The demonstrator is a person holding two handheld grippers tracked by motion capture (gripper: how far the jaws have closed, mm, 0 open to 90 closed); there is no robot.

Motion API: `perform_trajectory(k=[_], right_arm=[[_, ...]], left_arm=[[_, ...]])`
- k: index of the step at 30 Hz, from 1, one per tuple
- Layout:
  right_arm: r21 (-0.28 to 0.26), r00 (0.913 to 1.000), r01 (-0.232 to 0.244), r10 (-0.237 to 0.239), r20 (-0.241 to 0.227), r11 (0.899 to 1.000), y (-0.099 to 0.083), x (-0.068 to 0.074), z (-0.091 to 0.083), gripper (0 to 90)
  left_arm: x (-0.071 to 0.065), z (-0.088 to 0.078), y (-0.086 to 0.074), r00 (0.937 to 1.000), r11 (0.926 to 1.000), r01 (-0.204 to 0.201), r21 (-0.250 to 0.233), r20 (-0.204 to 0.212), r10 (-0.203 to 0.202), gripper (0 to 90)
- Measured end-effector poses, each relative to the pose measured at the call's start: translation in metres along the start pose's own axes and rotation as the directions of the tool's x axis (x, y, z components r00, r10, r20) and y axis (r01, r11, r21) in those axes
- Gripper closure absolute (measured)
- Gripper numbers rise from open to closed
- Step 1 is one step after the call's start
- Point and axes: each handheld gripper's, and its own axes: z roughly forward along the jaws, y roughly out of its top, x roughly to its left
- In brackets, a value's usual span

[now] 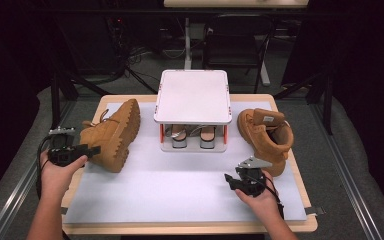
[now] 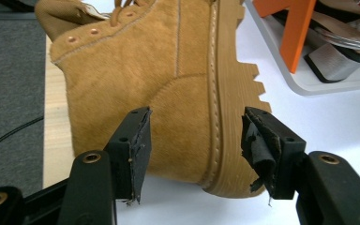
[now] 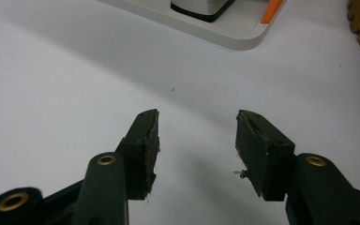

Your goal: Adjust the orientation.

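My left gripper [image 2: 194,150] gapes wide, pads clear of the tan suede boot [image 2: 168,89] at left of frame. It's on its side, lugged sole right, toe toward upper frame. Right gripper [image 3: 197,145] open, empty.

Tan suede boot [image 1: 112,133] on side, lug sole facing rack, table's left edge.

Tan boot [image 2: 168,93], white rack [image 1: 192,95] with orange posts.
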Motion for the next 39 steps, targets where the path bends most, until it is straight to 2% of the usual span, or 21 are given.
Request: perform_trajectory(k=[4, 7, 9, 13, 16, 23, 27, 28, 33, 39], right_arm=[[-0.004, 1.0, -0.006, 0.006, 0.002, 1.0, -0.001, -0.002, 0.0, 49.1], [0.0, 1.0, -0.008, 0.008, 0.003, 1.0, -0.001, -0.002, 0.0, 48.7], [0.001, 1.0, -0.005, 0.005, 0.001, 1.0, -0.001, -0.002, 0.0, 48.7], [-0.004, 1.0, -0.008, 0.008, 0.0, 1.0, -0.001, -0.002, 0.001, 48.5], [0.007, 1.0, -0.001, 0.001, 0.006, 1.0, -0.001, -0.003, 0.0, 48.5], [0.009, 1.0, -0.001, 0.001, 0.004, 1.0, -0.001, -0.003, 0.0, 48.5], [0.007, 1.0, -0.003, 0.003, -0.003, 1.0, -0.002, -0.001, 0.002, 48.5], [0.019, 1.0, 0.005, -0.005, -0.001, 1.0, -0.002, -0.001, 0.002, 48.5], [0.011, 1.0, 0.001, -0.001, -0.005, 1.0, -0.002, -0.001, 0.003, 48.5], [0.01, 1.0, 0.002, -0.002, 0.002, 1.0, -0.003, -0.001, 0.003, 48.3]], left_arm=[[0.008, 0.001, 0.011, 0.9998, 0.9999, 0.011, 0.005, -0.014, -0.011, 42.7], [0.015, 0.004, 0.018, 0.999, 0.9991, 0.028, 0.032, -0.037, -0.027, 40.5], [0.018, 0.007, 0.021, 0.9976, 0.9983, 0.045, 0.038, -0.054, -0.043, 37.4], [0.023, 0.013, 0.027, 0.995, 0.9944, 0.079, 0.071, -0.067, -0.074, 29.1], [0.027, 0.018, 0.03, 0.9934, 0.9916, 0.098, 0.084, -0.068, -0.093, 26.6], [0.035, 0.032, 0.032, 0.9891, 0.9832, 0.128, 0.13, -0.089, -0.117, 26.1], [0.038, 0.04, 0.032, 0.9868, 0.9766, 0.15, 0.154, -0.084, -0.138, 26.1], [0.039, 0.041, 0.032, 0.9869, 0.9769, 0.153, 0.149, -0.075, -0.143, 25.9], [0.042, 0.041, 0.032, 0.985, 0.9744, 0.17, 0.147, -0.054, -0.164, 26.8], [0.039, 0.038, 0.031, 0.9852, 0.9759, 0.166, 0.142, -0.068, -0.158, 29.7]])
